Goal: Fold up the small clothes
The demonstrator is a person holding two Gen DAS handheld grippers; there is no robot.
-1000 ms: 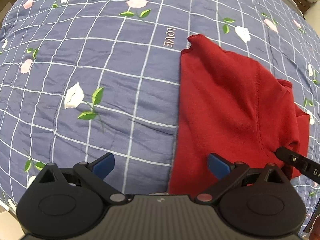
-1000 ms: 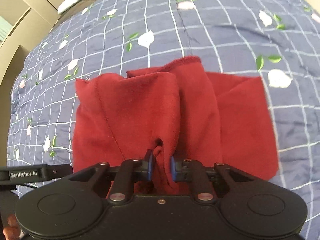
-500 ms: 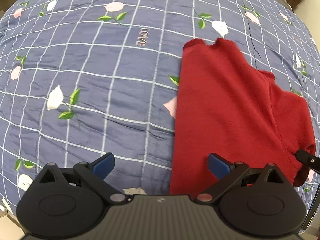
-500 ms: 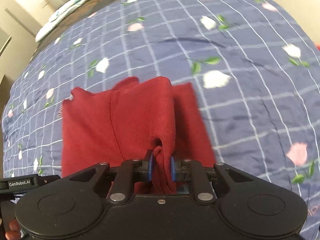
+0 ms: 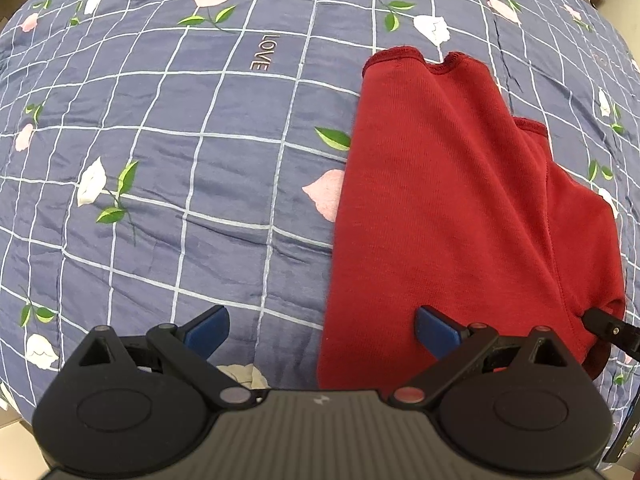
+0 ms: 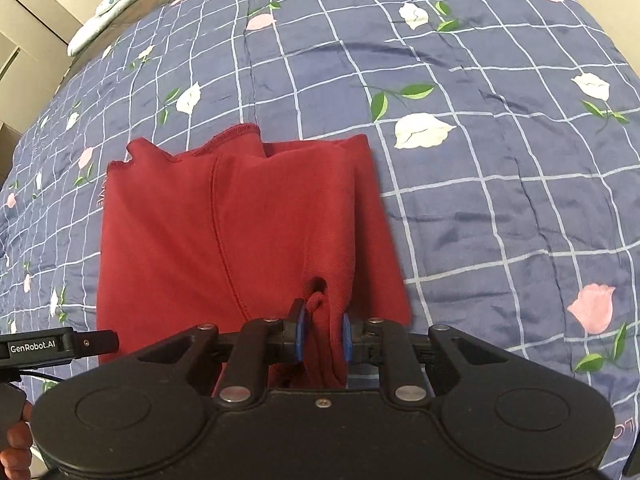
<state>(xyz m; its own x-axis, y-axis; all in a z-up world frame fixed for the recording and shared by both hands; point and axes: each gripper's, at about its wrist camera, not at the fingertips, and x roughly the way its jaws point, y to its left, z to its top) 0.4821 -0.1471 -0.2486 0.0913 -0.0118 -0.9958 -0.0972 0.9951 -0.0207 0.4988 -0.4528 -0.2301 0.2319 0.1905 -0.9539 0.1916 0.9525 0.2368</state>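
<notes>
R gripper (image 6: 322, 334) pinched on a bunched fold of the red garment (image 6: 248, 232), near edge; L gripper (image 5: 322, 330) spread wide, nothing held, one pad over the cloth's edge; garment laid partly folded on blue floral bedspread (image 5: 160, 160)

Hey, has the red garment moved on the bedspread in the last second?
Yes. In the left wrist view the red garment lay just right of the LOVE lettering; now a wide gap separates them, so it has shifted right, dragged by the right gripper.
</notes>
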